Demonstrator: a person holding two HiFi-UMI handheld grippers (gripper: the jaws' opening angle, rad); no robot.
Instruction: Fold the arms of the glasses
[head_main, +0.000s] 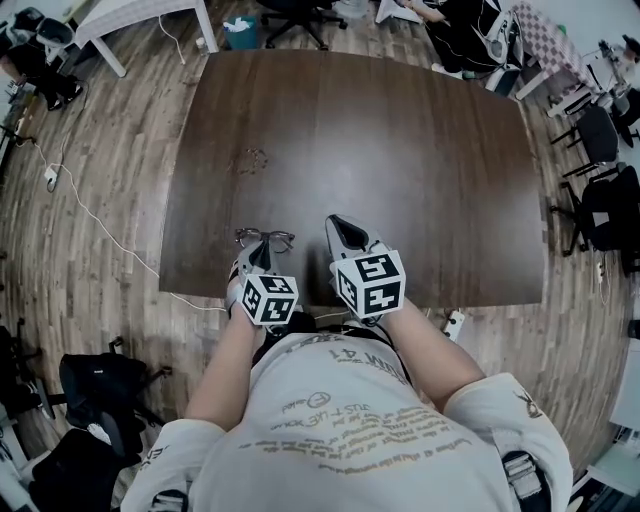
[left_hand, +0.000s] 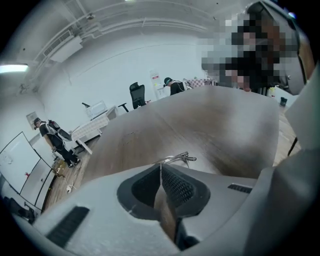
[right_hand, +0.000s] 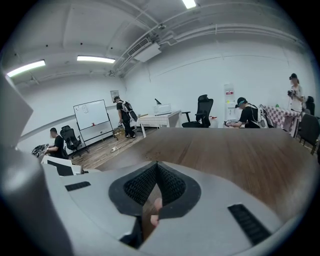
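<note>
Inspection of the dark wooden worktop (head_main: 380, 140): the glasses (head_main: 265, 238) lie on it close to its near edge, left of its middle. They sit flat with the two lenses side by side. From the head view the arms cannot be judged as folded or open.

The left gripper (head_main: 258, 250) is over the near edge of the worktop, pointing away from the person, with its tip right at the glasses. In the left gripper view, the left gripper (left_hand: 161, 166) has its jaws pressed together along one line with no gap. The thin metal frame of the glasses (left_hand: 181, 158) shows just past the tip. Whether the tip touches the frame cannot be told.

The right gripper (head_main: 338, 224) is also above the near edge of the worktop, nearer its middle, raised and clear of the surface. In its own view the right gripper (right_hand: 156, 166) has its jaws closed on each other with nothing between them, and bare worktop (right_hand: 240, 155) lies ahead.
</note>
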